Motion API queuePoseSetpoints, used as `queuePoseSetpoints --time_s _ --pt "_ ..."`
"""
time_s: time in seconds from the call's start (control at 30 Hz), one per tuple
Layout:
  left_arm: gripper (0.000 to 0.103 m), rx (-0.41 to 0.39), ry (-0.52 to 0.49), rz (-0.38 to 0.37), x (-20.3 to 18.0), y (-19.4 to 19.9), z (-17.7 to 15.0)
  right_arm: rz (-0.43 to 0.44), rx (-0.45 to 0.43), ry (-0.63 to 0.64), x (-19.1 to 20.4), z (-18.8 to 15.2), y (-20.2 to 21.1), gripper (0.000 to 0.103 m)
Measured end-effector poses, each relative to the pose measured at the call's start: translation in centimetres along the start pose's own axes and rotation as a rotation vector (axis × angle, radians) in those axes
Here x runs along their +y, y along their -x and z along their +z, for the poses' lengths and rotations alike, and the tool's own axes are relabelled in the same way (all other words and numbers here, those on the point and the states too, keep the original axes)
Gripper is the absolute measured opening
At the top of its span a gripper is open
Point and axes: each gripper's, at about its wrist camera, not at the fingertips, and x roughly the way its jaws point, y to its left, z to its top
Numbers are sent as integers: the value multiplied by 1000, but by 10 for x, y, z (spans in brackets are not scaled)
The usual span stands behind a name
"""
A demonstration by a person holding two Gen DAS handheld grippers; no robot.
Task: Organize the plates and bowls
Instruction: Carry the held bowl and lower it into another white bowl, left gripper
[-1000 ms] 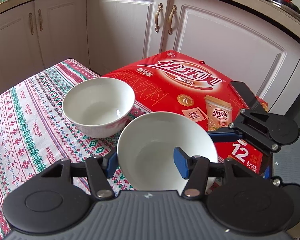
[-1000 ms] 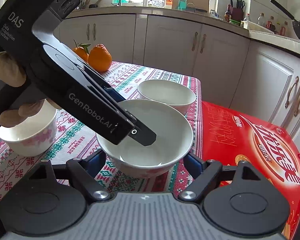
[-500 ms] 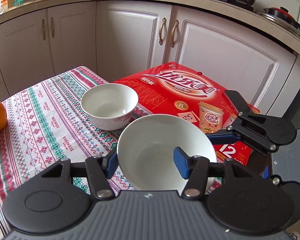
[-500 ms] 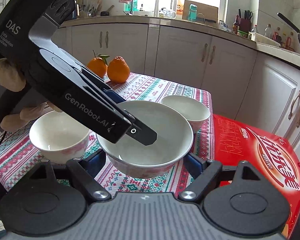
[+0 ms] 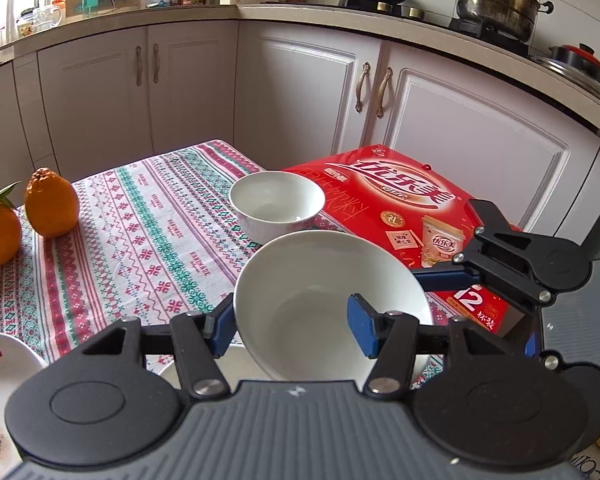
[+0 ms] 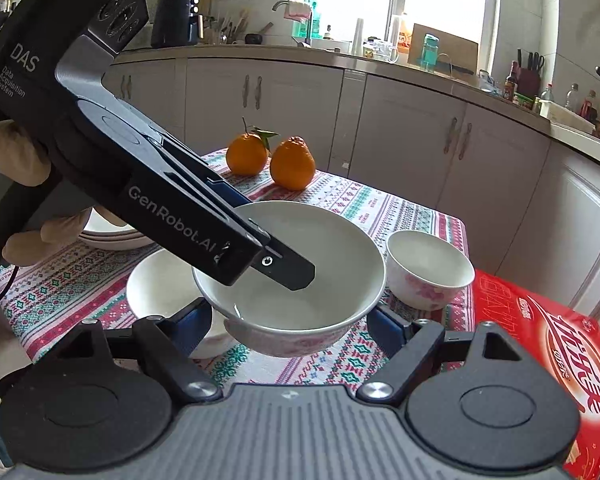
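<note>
Left claw: clamped on the rim of the white bowl, one blue pad outside the wall, one inside.
Right claw: its pads flank the same bowl's lower body; whether they press on it you cannot tell from either view.
Bowl in hand: held clear of the patterned cloth on the counter, tilted a little, near the 6 o'clock edge of the left view.
Likely target: a second bowl sits just below at 9 o'clock in the right view; stacked plates lie beyond it.
Other bowl: a smaller one waits at 12 o'clock, beside the red box.
Your move: level the bowl, centre it over the one beneath, lower both hands together, and release only once it seats.
Watch: the rim pinch is narrow, so avoid twisting.
</note>
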Motion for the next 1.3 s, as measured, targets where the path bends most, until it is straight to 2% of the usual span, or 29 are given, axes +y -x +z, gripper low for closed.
queuePoseSetpoints --time_s 0.4,0.9,1.3 --pt "57 -22 73 67 33 28 -22 90 4 28 33 17 -20 88" --pt "57 7 133 47 53 17 -42 120 76 22 44 11 -44 88" --pt "57 24 140 45 56 12 -47 157 101 -16 40 9 -52 88"
